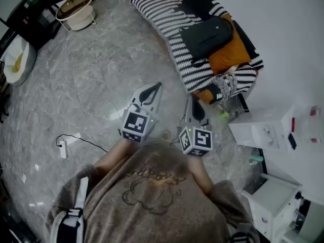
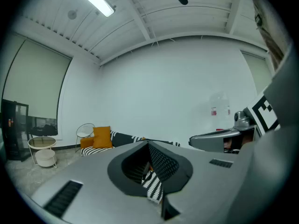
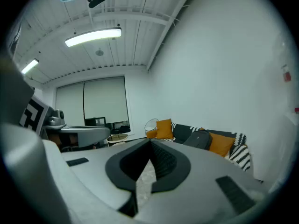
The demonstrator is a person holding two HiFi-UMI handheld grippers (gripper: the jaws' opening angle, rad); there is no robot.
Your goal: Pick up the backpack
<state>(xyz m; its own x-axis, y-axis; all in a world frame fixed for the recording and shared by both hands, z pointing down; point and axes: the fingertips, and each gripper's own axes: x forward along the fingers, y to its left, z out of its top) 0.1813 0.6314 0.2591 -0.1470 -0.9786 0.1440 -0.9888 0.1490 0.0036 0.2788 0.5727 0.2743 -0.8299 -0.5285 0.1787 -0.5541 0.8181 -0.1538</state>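
Observation:
The dark grey backpack (image 1: 206, 36) leans on a black-and-white striped sofa (image 1: 167, 19) against an orange cushion (image 1: 229, 58), far across the marble floor. In the right gripper view the backpack (image 3: 200, 139) stands upright on the sofa, well beyond the jaws. My left gripper (image 1: 158, 85) and right gripper (image 1: 191, 99) are held side by side in front of the person, pointing toward the sofa. Both are shut with nothing between the jaws. The left gripper (image 2: 148, 143) shows only the sofa's end (image 2: 121, 138) past its closed tip; the right gripper (image 3: 150, 143) faces the floor short of the sofa.
A round white side table (image 1: 76, 9) stands at the back left beside a dark shelf (image 1: 30, 14). White cabinets and boxes (image 1: 268, 130) line the right wall. A power strip with a cable (image 1: 63, 148) lies on the floor at the left.

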